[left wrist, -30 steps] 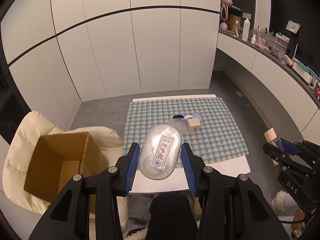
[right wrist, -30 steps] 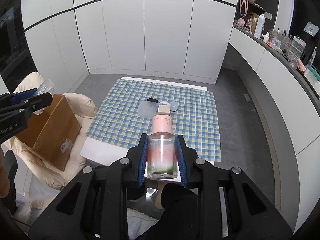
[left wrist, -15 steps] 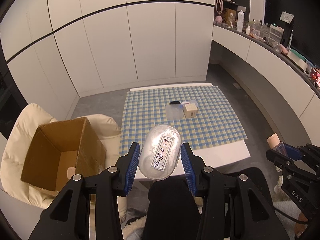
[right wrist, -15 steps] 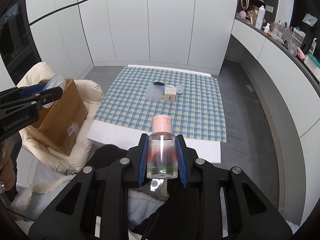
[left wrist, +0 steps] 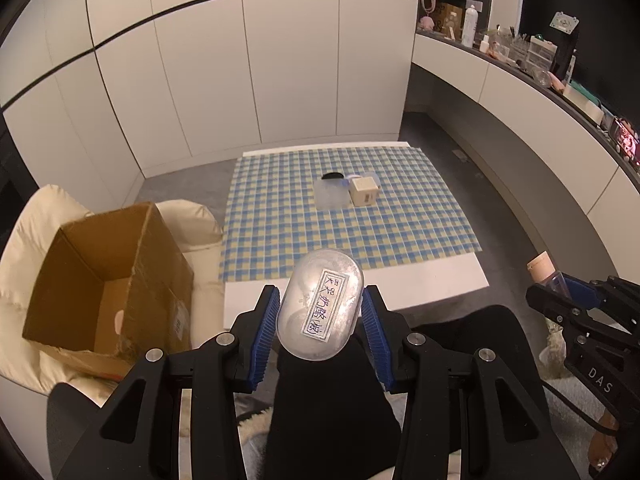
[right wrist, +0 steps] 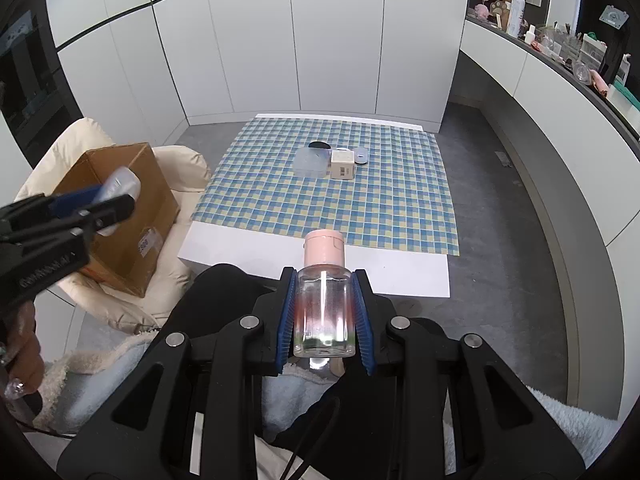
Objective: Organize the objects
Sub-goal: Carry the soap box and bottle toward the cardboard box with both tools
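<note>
Both hands pulled back off the counter [left wrist: 436, 286] toward the box [left wrist: 108, 276]: left gripper [left wrist: 322, 330] clamped on the tub [left wrist: 320, 304], right gripper [right wrist: 325, 314] on the bottle [right wrist: 324, 304]. Boxing them looks next.

A low white table [right wrist: 280, 246] stands on a grey floor [right wrist: 500, 208]. A blue-and-yellow checked cloth [right wrist: 380, 208] covers most of its top, leaving a bare white strip along the near edge. Toward the far edge, around the middle of the cloth, sits a tight cluster: a clear plastic box [right wrist: 310, 163], touching a small cream cube-shaped box [right wrist: 342, 165], with a black disc [right wrist: 319, 145] behind and a round lid [right wrist: 361, 156] just beside the cube.
</note>
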The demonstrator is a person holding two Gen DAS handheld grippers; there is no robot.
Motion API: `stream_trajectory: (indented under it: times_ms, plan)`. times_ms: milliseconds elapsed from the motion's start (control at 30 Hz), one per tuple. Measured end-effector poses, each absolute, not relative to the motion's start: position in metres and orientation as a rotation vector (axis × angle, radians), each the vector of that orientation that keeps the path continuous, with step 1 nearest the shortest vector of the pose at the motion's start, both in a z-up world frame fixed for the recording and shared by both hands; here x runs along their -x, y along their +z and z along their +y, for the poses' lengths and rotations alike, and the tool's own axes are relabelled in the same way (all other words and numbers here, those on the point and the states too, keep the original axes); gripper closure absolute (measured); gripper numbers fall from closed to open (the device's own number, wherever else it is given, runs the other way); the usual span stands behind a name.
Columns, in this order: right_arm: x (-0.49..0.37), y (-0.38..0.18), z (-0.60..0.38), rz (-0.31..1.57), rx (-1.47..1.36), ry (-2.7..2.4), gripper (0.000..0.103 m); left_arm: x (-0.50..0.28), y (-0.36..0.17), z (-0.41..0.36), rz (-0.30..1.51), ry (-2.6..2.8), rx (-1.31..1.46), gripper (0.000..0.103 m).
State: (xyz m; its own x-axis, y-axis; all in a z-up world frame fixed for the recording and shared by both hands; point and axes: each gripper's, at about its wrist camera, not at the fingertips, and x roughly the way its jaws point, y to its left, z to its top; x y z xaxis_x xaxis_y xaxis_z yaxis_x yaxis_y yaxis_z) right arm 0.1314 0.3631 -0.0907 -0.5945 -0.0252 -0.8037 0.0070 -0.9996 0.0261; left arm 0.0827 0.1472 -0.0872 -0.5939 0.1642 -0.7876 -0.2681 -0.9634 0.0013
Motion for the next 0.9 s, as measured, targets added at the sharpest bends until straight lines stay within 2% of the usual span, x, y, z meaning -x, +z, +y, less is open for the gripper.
stream_trajectory:
  times_ms: [900]
  plan:
    - [-0.153, -0.102, 0.364, -0.050, -1.448, -2.766, 0.074, -0.097, -0.093, 0.151, 0.224, 2.586, 1.250, 0.061]
